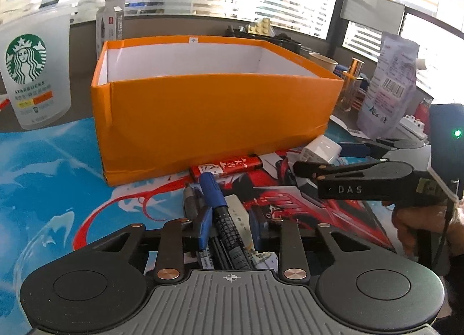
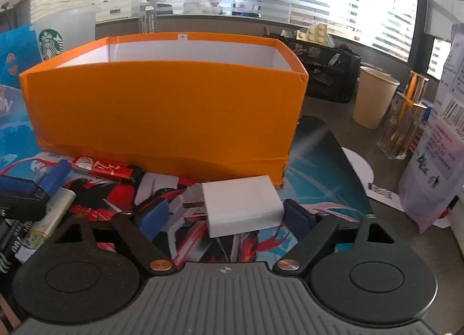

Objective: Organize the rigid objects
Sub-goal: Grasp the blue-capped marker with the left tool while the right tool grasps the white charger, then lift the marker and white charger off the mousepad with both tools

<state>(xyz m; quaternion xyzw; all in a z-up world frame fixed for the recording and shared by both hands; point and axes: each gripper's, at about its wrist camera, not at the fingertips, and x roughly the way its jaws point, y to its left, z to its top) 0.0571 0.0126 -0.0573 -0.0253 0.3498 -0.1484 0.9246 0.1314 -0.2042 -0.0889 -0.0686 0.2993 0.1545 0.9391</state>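
An open orange box (image 1: 214, 114) stands on the printed mat; it also fills the middle of the right wrist view (image 2: 162, 114). My left gripper (image 1: 232, 226) has its blue pads either side of a blue-capped marker (image 1: 223, 213) lying among other pens and a white tube (image 1: 236, 207); whether the pads press it is unclear. A red lighter (image 1: 227, 165) lies against the box front and also shows in the right wrist view (image 2: 101, 169). My right gripper (image 2: 226, 213) is open around a white plug adapter (image 2: 242, 204) on the mat. The adapter also shows in the left wrist view (image 1: 320, 149).
A Starbucks cup (image 1: 33, 71) stands left of the box. A paper cup (image 2: 374, 96), a glass bottle (image 2: 404, 120), a black mesh organiser (image 2: 327, 69) and a printed pouch (image 2: 438, 138) stand to the right. The right gripper body (image 1: 377, 180) crosses the left wrist view.
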